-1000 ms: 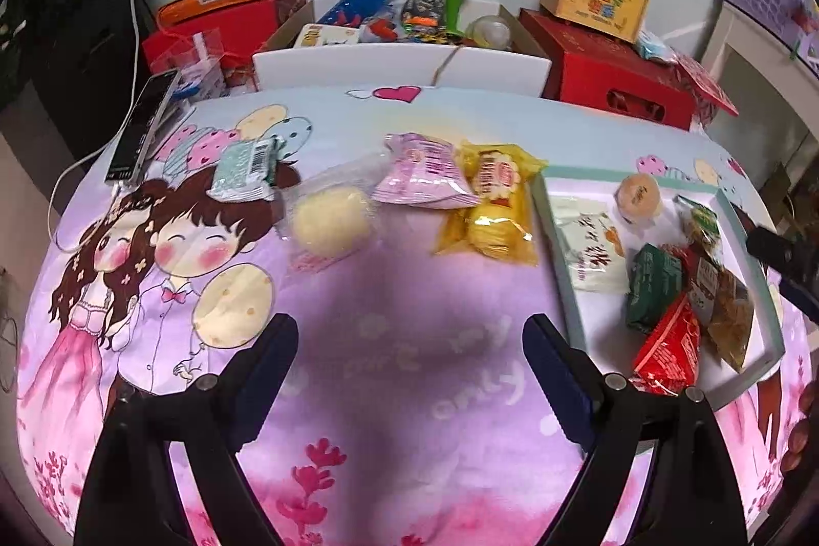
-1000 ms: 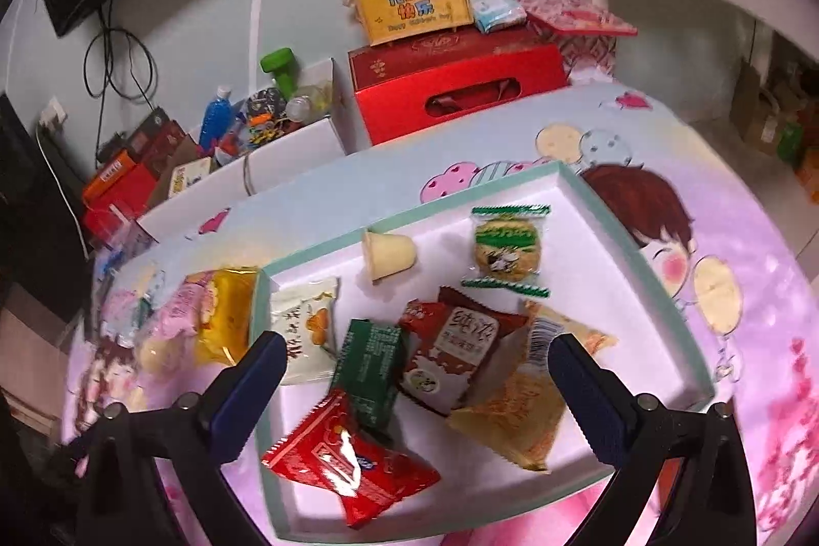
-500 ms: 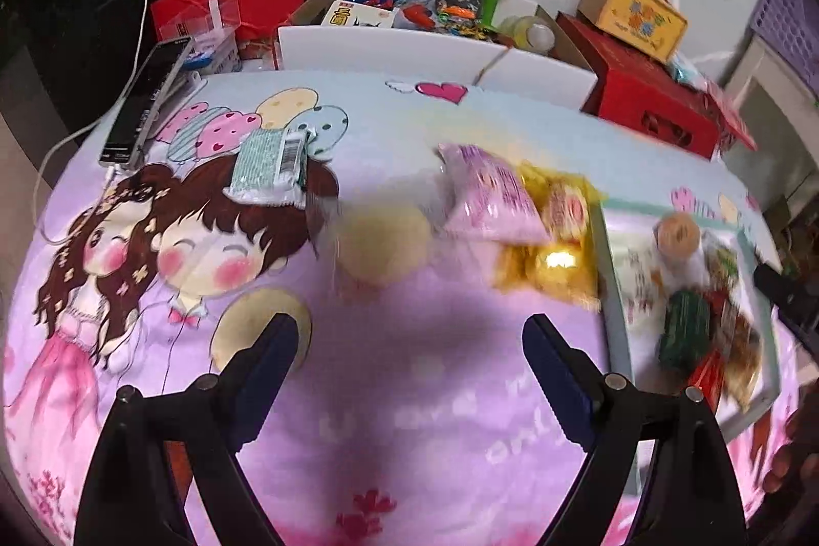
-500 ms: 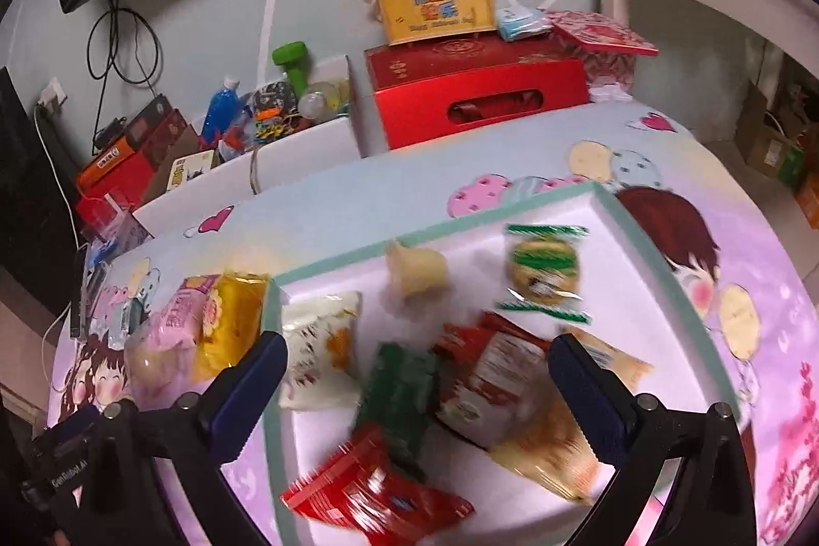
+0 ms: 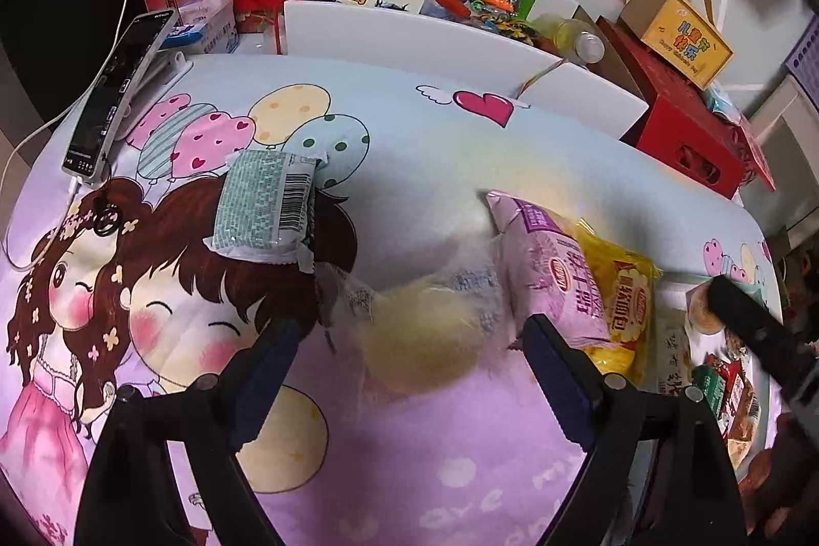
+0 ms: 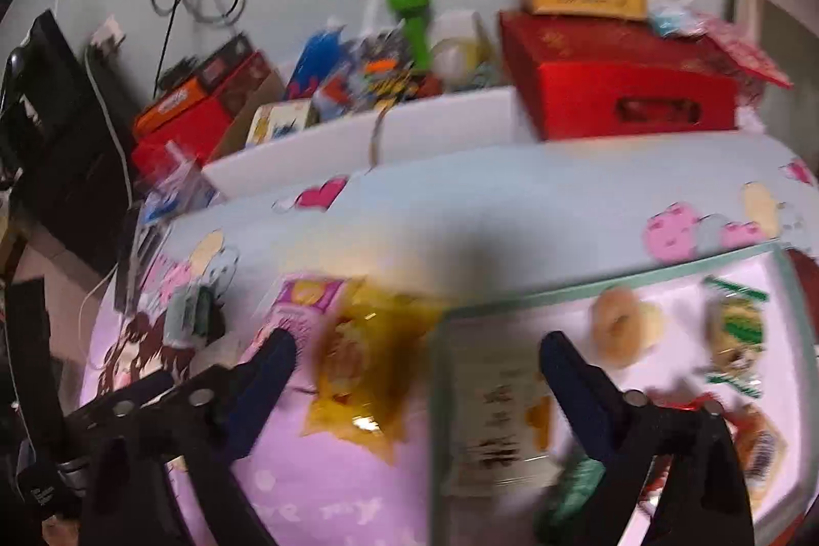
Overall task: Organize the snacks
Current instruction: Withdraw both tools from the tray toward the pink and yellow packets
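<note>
Round pastry packet (image 5: 425,331) between left gripper (image 5: 404,341) fingers

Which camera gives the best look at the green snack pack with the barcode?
The left wrist view: the green snack pack lies sharp and unobstructed, barcode readable. The right wrist view shows it only as a small, motion-blurred patch.

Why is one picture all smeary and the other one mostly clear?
Right wrist view: smeared all over, so the yellow packet and tray look streaky. Left wrist view: mostly sharp, the barcode on the green packet shows; only the clear-wrapped bun between the tongs is fuzzy.
</note>
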